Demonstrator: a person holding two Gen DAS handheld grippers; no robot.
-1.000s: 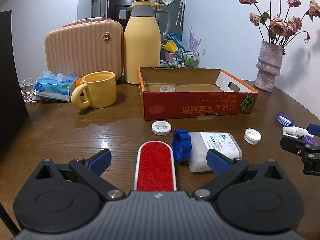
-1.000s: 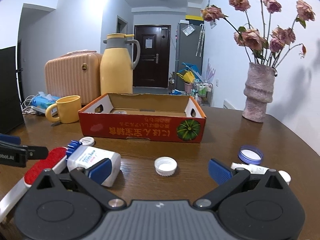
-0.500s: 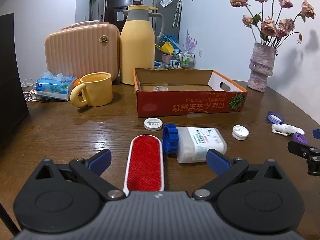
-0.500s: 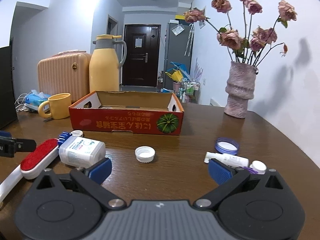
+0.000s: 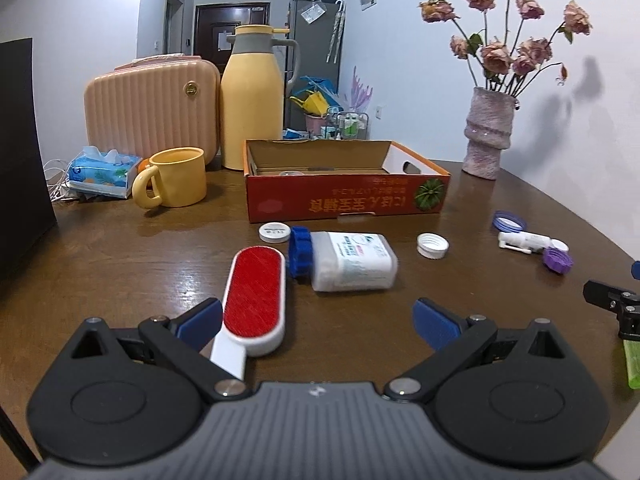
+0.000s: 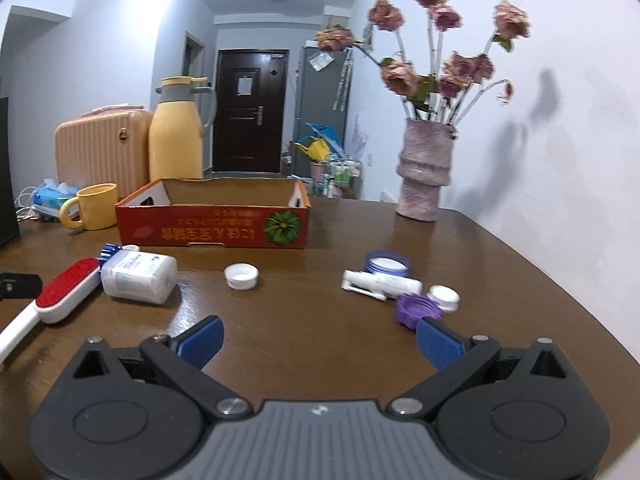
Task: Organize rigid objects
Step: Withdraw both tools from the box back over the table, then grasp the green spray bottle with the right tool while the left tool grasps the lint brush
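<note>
Left gripper pulled back (jaws apart), lint brush beside its left finger.

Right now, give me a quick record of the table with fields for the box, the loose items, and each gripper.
box: red cardboard box, open top, at the table's middle, something small inside
lint brush: red lint brush flat, beside the left gripper's left finger
bottle: white bottle with blue cap, on its side
caps: white cap, purple cap, blue lid
spray: small white spray bottle, lying down
left gripper: left gripper open, empty
right gripper: right gripper open, empty
</note>
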